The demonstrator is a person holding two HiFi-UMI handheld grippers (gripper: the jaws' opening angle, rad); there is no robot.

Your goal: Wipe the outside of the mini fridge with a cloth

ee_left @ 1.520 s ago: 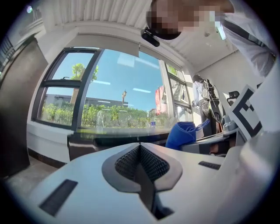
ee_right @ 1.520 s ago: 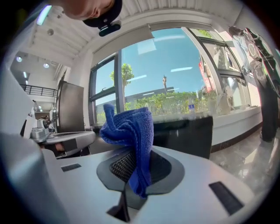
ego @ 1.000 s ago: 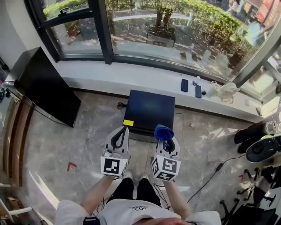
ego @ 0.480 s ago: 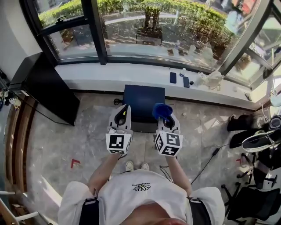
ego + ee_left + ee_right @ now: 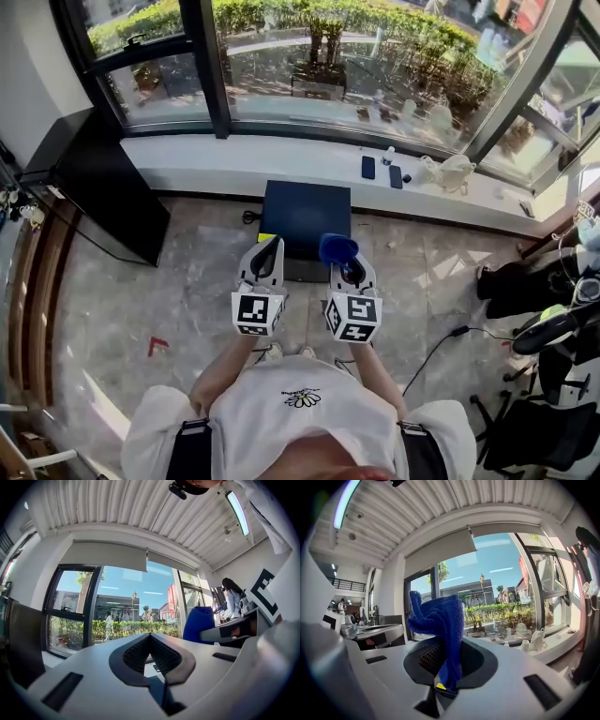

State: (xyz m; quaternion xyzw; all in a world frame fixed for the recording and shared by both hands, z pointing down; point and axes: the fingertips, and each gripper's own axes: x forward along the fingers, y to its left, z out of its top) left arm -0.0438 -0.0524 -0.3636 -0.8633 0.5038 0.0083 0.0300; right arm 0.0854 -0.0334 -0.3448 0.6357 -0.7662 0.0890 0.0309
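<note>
Cloth [image 5: 439, 620] between jaws of right claw [image 5: 442, 670]

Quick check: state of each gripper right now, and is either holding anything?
Left gripper: closed, nothing between its jaws.
Right gripper: closed on the blue cloth.

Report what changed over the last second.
The head view pulled back, and both the left gripper and the right gripper seem to have lifted slightly toward the mini fridge. Nothing was taken or let go. The right stays shut on the blue cloth, the left stays shut and empty, and the fridge is untouched.
</note>
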